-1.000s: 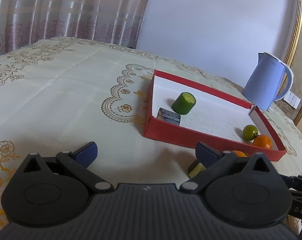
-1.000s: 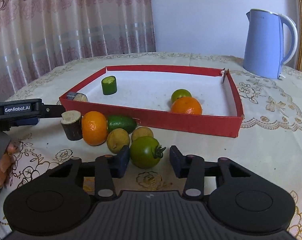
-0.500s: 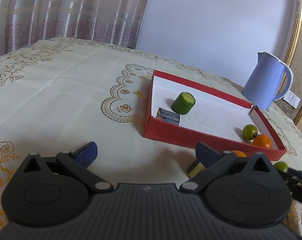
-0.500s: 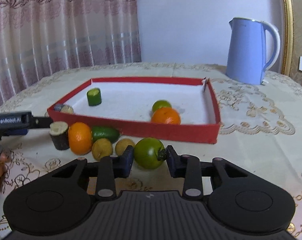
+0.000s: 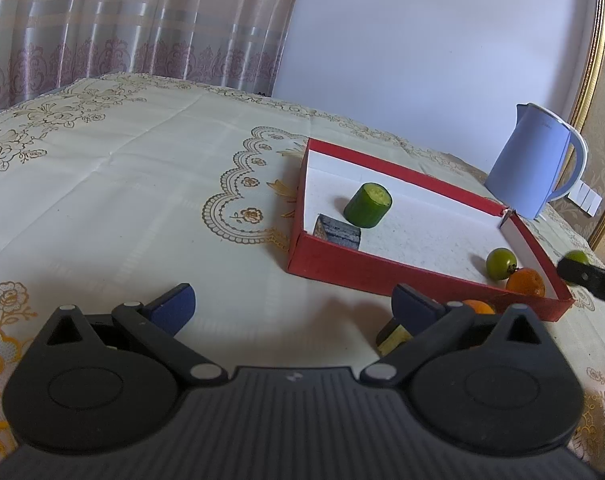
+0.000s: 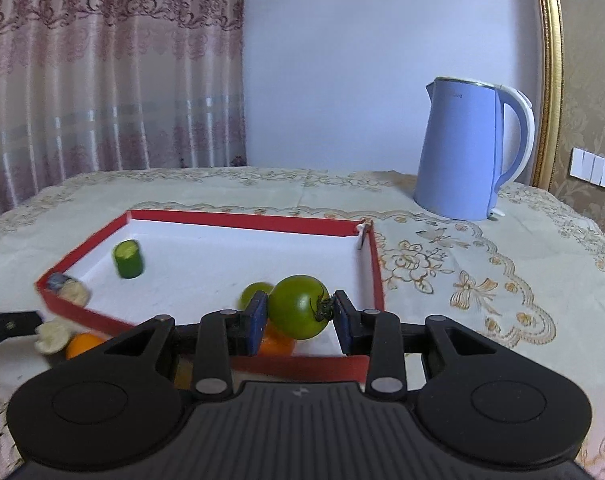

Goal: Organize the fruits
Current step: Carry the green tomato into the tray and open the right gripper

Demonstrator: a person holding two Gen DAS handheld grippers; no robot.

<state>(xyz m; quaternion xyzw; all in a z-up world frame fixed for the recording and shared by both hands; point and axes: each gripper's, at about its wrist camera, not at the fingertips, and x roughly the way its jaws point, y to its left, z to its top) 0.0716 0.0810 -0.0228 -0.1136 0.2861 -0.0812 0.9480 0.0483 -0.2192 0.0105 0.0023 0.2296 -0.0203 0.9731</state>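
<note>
- The right gripper (image 6: 300,312) has its jaws clamped on a green tomato (image 6: 298,306), one blue pad on each side and the dark stem against the right-hand pad. The jaws have just been closing, with the tomato between them.
- The held tomato is up off the table, in front of the near wall of the red tray (image 6: 238,220) in the right wrist view.
- In the tray, a cut green cucumber piece (image 6: 128,259) stands upright near the far left. A dark-skinned cut chunk (image 6: 68,286) lies in the near left corner.
- A second, smaller green tomato (image 5: 501,263) and an orange (image 5: 526,282) lie touching each other near the tray's right wall.
- On the cloth outside the tray's near wall, another orange (image 6: 82,345) lies just beside a pale-faced cut chunk (image 6: 52,332).
- The left gripper (image 5: 292,304) has its jaws wide apart with nothing between them. It hangs over the embroidered tablecloth (image 5: 122,184), near the tray's left corner.
- A light blue electric kettle (image 6: 468,148) stands on the table beyond the tray's far right corner, well apart from the fruit.
- A patterned curtain (image 6: 102,80) hangs behind the table on the left.
</note>
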